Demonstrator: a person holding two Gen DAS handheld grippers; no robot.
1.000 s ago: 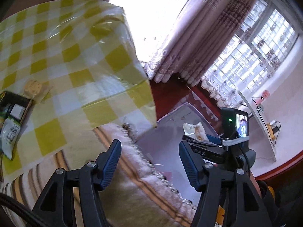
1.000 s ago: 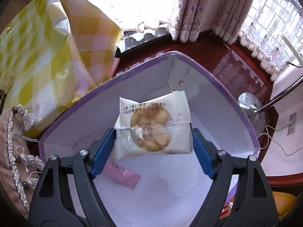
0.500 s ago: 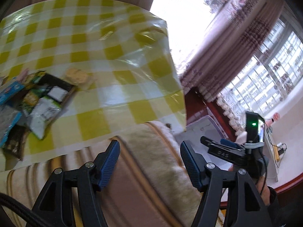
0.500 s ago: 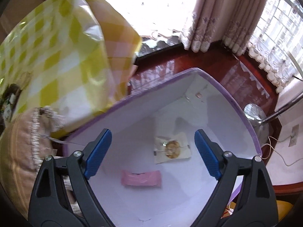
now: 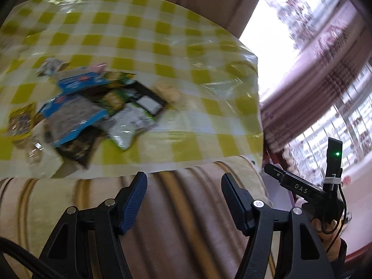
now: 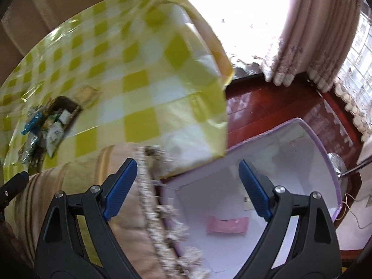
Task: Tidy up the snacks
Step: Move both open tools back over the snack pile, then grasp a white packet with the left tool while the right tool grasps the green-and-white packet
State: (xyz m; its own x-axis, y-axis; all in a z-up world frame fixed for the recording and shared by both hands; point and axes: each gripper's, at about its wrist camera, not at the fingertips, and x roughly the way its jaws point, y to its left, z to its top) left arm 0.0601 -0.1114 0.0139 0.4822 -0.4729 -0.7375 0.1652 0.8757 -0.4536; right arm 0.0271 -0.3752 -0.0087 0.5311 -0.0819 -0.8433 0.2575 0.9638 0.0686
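Note:
A blurred pile of snack packets [image 5: 93, 111] lies on the yellow-checked cloth [image 5: 186, 46], with a small cookie packet [image 5: 168, 91] at its right edge. My left gripper [image 5: 183, 186] hangs open and empty over the striped sofa arm, short of the pile. My right gripper [image 6: 187, 174] is also open and empty, above the near corner of a purple-rimmed white box [image 6: 325, 153]. Inside the box lie a pink packet [image 6: 226, 224] and a clear cookie packet [image 6: 247, 203], which is mostly hidden behind my right finger. The pile [image 6: 46, 125] shows far left in the right wrist view.
A fringed cushion edge [image 6: 151, 186] runs between the sofa and the box. The box stands on a red wood floor [image 6: 267, 107] below curtains [image 6: 313, 34]. A lamp base [image 6: 334, 160] sits beside the box. The right gripper's body [image 5: 302, 188] and the hand holding it show at the right.
The right gripper let the cookie packet fall into the box, then rose and swung left. The left gripper swung left and rolled, bringing the snack pile into view.

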